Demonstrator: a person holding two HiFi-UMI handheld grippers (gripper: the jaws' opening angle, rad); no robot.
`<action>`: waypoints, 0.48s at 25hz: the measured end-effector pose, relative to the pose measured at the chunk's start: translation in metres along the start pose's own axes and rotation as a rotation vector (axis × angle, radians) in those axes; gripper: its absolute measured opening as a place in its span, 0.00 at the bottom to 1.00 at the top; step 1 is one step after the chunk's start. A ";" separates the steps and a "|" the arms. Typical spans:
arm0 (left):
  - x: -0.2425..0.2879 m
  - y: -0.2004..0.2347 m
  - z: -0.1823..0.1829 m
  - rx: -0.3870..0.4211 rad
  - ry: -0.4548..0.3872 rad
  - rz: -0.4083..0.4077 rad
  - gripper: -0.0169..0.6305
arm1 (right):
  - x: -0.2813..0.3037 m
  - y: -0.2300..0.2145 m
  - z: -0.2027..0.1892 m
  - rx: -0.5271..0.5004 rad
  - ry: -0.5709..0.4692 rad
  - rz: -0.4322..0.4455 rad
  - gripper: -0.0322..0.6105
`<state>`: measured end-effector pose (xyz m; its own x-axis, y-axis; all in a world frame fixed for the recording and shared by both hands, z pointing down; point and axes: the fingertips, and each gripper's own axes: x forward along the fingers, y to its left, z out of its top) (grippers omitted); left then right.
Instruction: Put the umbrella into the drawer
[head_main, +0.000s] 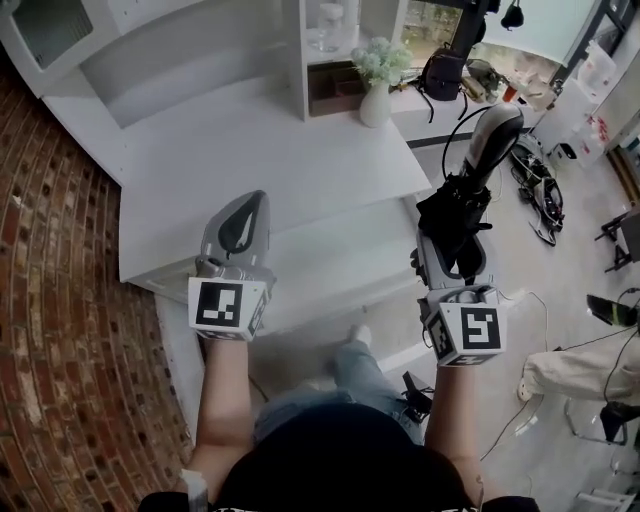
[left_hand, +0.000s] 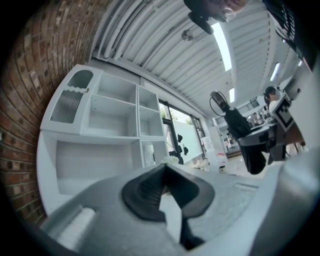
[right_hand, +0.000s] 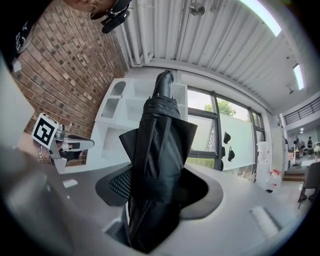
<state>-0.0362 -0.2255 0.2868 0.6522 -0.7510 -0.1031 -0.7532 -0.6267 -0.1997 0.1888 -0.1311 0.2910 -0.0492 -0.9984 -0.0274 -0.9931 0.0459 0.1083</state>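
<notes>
My right gripper (head_main: 455, 243) is shut on a folded black umbrella (head_main: 456, 212), which points away from me with its grey handle (head_main: 494, 132) at the far end. In the right gripper view the umbrella (right_hand: 159, 142) stands between the ribbed pads (right_hand: 120, 184) and fills the jaws of the right gripper (right_hand: 155, 195). My left gripper (head_main: 246, 212) hovers over the white cabinet's top (head_main: 270, 160), its jaws together and holding nothing. In the left gripper view the left gripper's (left_hand: 163, 172) black pads meet at the tip. White drawer fronts (head_main: 335, 262) lie below the top's front edge, between the two grippers.
A white vase of flowers (head_main: 376, 88) and a black bag (head_main: 443, 72) stand at the cabinet's far end. White open shelves (left_hand: 117, 107) rise behind. A brick wall (head_main: 55, 300) lies to the left. Cables and gear (head_main: 540, 195) litter the floor at right. The person's legs (head_main: 352, 372) are below.
</notes>
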 end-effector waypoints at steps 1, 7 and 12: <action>0.007 0.001 -0.001 0.002 0.003 0.015 0.02 | 0.009 -0.007 -0.001 0.003 -0.003 0.011 0.44; 0.043 0.008 -0.007 0.016 0.025 0.115 0.02 | 0.064 -0.042 -0.006 0.009 -0.008 0.100 0.44; 0.062 0.018 -0.014 0.032 0.050 0.202 0.02 | 0.106 -0.051 -0.015 0.010 -0.006 0.195 0.44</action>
<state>-0.0108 -0.2860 0.2906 0.4824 -0.8707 -0.0962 -0.8648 -0.4559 -0.2105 0.2359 -0.2400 0.2972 -0.2414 -0.9703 -0.0129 -0.9657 0.2388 0.1021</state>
